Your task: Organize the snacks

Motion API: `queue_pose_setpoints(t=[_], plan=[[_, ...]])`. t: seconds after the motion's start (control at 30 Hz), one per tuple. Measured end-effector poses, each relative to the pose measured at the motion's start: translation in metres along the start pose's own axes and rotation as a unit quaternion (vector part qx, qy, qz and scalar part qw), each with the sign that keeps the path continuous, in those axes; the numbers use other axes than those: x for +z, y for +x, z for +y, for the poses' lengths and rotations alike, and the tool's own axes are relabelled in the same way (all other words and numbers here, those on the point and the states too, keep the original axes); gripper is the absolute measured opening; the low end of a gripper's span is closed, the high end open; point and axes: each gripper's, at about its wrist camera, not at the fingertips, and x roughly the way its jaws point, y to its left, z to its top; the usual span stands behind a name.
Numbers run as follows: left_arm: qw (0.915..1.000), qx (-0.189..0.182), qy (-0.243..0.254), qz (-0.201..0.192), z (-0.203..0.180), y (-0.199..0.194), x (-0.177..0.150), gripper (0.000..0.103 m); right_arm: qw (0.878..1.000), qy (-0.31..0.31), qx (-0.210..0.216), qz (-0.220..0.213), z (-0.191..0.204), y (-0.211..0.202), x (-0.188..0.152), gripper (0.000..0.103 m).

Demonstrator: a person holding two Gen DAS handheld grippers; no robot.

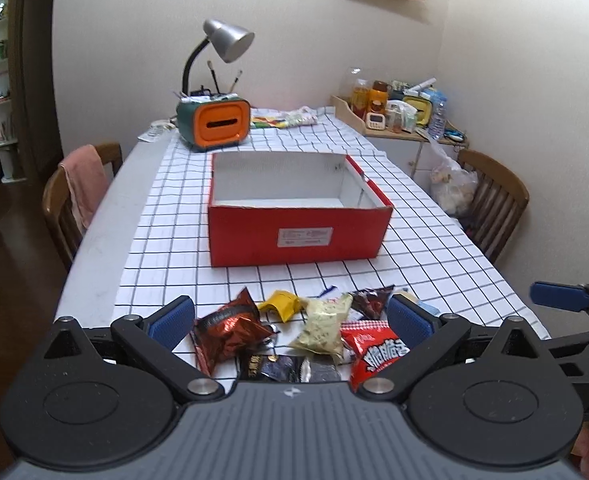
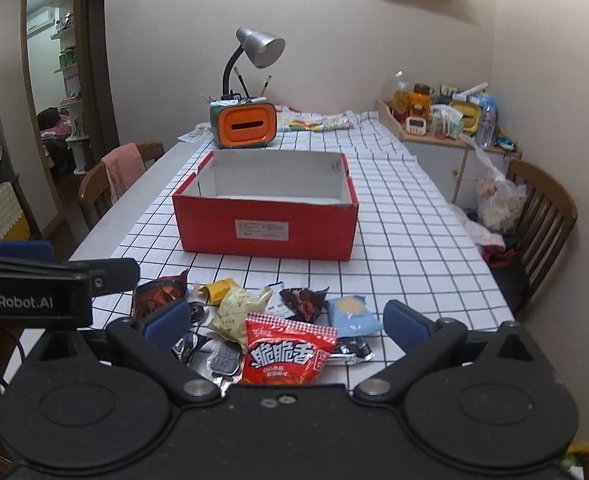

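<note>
An open red box [image 1: 298, 224] [image 2: 266, 228] with a white inside stands in the middle of the checked tablecloth, nothing visible in it. A pile of snack packets lies at the table's near end: a dark red foil bag [image 1: 226, 330], a yellow wrapper [image 1: 282, 306], a pale green bag [image 1: 326, 326] [image 2: 234, 312], a red bag with white lettering [image 1: 372, 350] [image 2: 288, 354], and a light blue packet [image 2: 352, 316]. My left gripper [image 1: 290, 320] hovers open over the pile. My right gripper [image 2: 286, 322] also stands open above it, holding nothing.
An orange and green tissue holder [image 1: 214, 122] with a grey desk lamp [image 1: 228, 42] stands behind the box. Wooden chairs [image 1: 74, 200] [image 2: 542, 216] flank the table. A cluttered side cabinet [image 2: 446, 120] sits at the far right. A doorway [image 2: 58, 92] opens on the left.
</note>
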Motion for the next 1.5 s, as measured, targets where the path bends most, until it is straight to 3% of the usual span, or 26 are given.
queue_pose_setpoints(t=[0.57, 0.8, 1.13, 1.5], plan=[[0.9997, 0.017, -0.013, 0.015, 0.011, 0.021, 0.001, 0.103, 1.000, 0.016, -0.014, 0.000, -0.017, 0.016, -0.002, 0.102], [0.9989, 0.033, 0.017, 0.030, 0.023, 0.037, -0.006, 0.103, 0.999, 0.030, -0.005, 0.038, -0.025, 0.050, -0.005, 0.100], [0.9942, 0.014, 0.028, 0.102, 0.027, 0.079, -0.027, 0.102, 0.992, 0.028, 0.016, 0.119, -0.031, 0.098, -0.020, 0.097], [0.9799, 0.004, 0.024, 0.198, 0.031, 0.139, -0.051, 0.092, 0.982, 0.018, 0.023, 0.185, -0.026, 0.143, -0.030, 0.097]])
